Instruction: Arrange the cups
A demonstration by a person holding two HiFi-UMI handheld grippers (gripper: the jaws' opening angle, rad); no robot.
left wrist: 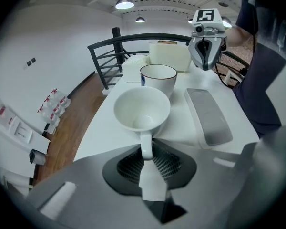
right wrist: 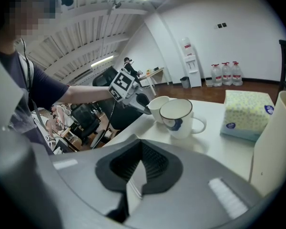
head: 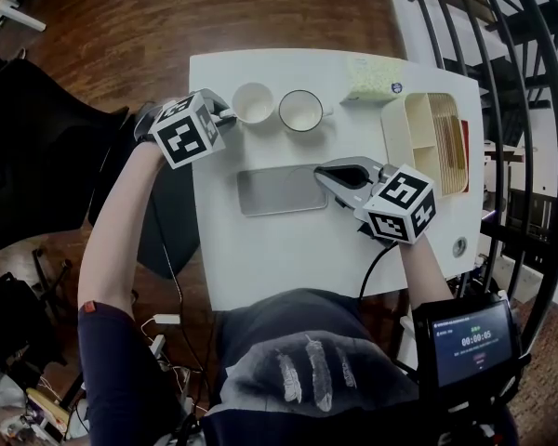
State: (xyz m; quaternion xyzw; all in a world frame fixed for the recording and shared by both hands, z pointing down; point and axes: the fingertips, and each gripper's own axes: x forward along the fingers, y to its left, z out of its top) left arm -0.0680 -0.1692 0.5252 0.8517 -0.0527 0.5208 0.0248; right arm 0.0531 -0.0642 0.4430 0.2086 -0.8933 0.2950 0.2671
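White cup (head: 253, 102) on the table (head: 288, 249), its handle clamped between the jaws of the left gripper (head: 229, 117). Dark-rimmed cup (head: 300, 111) stands just beyond it. Right gripper (head: 320, 171), jaws together and empty, hovers over the grey tray's (head: 274, 191) end.

In the head view the left gripper (head: 225, 116) covers the handle of the cup (head: 253, 102). In the right gripper view the mug (right wrist: 177, 117) hides most of that cup, and the organiser (right wrist: 276, 140) runs off the right edge. Print on the screen (head: 472, 340) is too small to read, perhaps a timer.
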